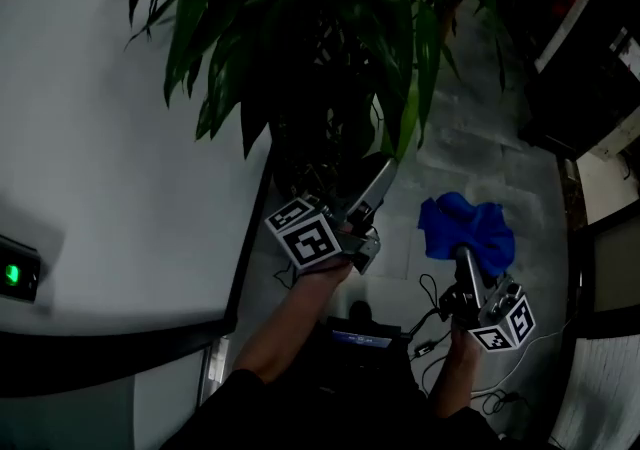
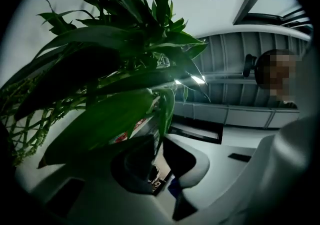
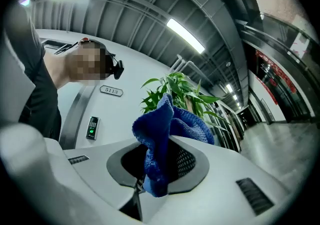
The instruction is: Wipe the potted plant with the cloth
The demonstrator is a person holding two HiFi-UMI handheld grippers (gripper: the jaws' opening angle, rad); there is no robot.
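Note:
The potted plant point(image 1: 330, 28) fills the top of the head view with long dark green leaves; its pot is lost in shadow. My left gripper point(image 1: 385, 173) reaches up under the foliage. In the left gripper view one hanging leaf point(image 2: 167, 109) drops into the narrow gap of the left gripper point(image 2: 161, 136), and the jaws are shut on its tip. To the right and lower, my right gripper point(image 1: 463, 254) is shut on a bunched blue cloth point(image 1: 466, 228). The cloth point(image 3: 165, 129) stands up out of the right gripper point(image 3: 157, 161), apart from the leaves.
A white wall point(image 1: 110, 188) with a green-lit keypad point(image 1: 15, 274) and a black base strip runs along the left. Grey floor tiles point(image 1: 480, 148) lie to the right of the plant. Cables point(image 1: 432, 338) trail by my feet. Dark fittings point(image 1: 590, 88) stand at the far right.

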